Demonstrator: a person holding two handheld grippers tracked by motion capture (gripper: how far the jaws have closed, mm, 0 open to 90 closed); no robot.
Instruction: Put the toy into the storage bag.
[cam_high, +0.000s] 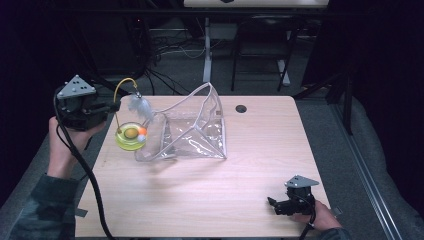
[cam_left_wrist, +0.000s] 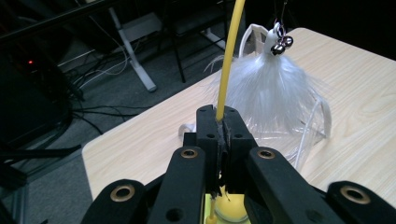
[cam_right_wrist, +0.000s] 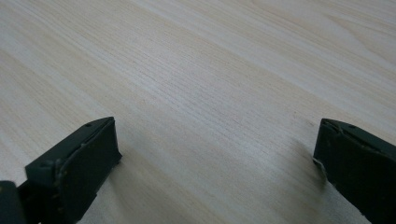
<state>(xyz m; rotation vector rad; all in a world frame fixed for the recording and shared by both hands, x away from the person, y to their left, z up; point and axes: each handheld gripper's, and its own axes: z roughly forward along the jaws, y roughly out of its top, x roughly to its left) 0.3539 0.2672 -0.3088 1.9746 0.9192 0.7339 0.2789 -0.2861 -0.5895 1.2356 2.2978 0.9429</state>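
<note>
My left gripper (cam_high: 114, 106) hovers at the table's far left edge, shut on the thin yellow rod (cam_high: 121, 85) of a toy. In the left gripper view the rod (cam_left_wrist: 229, 60) rises from between the closed pads of the gripper (cam_left_wrist: 224, 123). A white feather tuft (cam_left_wrist: 273, 88) with small bells (cam_left_wrist: 281, 43) hangs from the rod's tip. Below it, the toy's round yellow base (cam_high: 131, 136) holds small balls and sits beside the mouth of a clear plastic pouch (cam_high: 192, 130). My right gripper (cam_high: 274, 204) rests low at the near right, open (cam_right_wrist: 214, 140), with bare wood between its jaws.
The light wooden table (cam_high: 215, 200) has a dark round cable hole (cam_high: 241, 108) at the back. Behind the table, a white desk leg (cam_high: 207, 50), a chair frame and loose floor cables stand in the dark. Grey floor borders both sides.
</note>
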